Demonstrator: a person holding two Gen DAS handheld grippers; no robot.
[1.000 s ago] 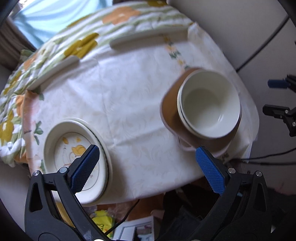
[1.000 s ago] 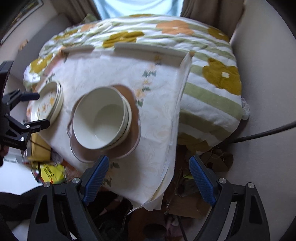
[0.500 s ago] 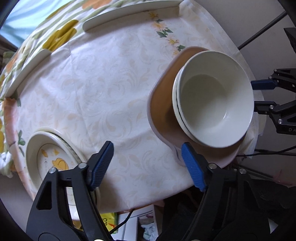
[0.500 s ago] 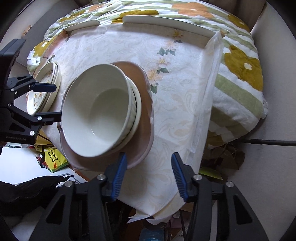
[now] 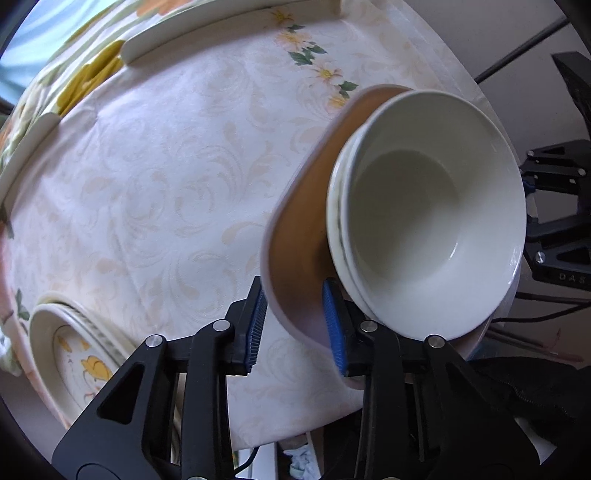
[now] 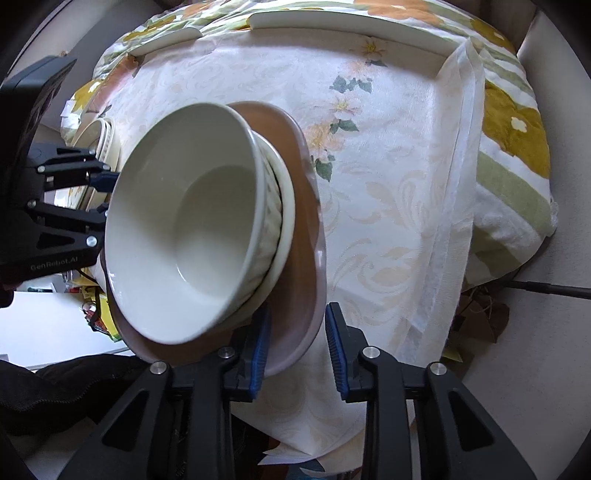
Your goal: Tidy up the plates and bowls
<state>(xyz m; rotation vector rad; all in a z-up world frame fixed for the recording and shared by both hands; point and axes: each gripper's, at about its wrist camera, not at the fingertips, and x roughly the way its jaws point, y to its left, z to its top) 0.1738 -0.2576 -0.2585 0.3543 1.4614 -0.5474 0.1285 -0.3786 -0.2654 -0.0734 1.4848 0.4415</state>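
Observation:
A brown plate [image 5: 295,236] with a pale rim carries a stack of white bowls [image 5: 432,236] at the table's near right. My left gripper [image 5: 297,326] straddles the plate's near rim, jaws narrowed around it with gaps either side. In the right wrist view the same plate [image 6: 306,229] and bowls [image 6: 184,236] fill the centre. My right gripper [image 6: 297,343] straddles the plate's opposite rim, jaws narrowed, a gap showing on its right side. A stack of flower-patterned plates [image 5: 74,354] sits at the near left.
The table has a white patterned cloth [image 5: 166,166] with raised pale edge rails [image 5: 229,22] at the far side. A striped flowered blanket [image 6: 517,147] lies beyond and to the right. Cables and clutter lie on the floor below the near edge.
Both grippers have moved in onto the brown plate's rim from either side, and their jaws have narrowed from wide open to a small gap around the rim.

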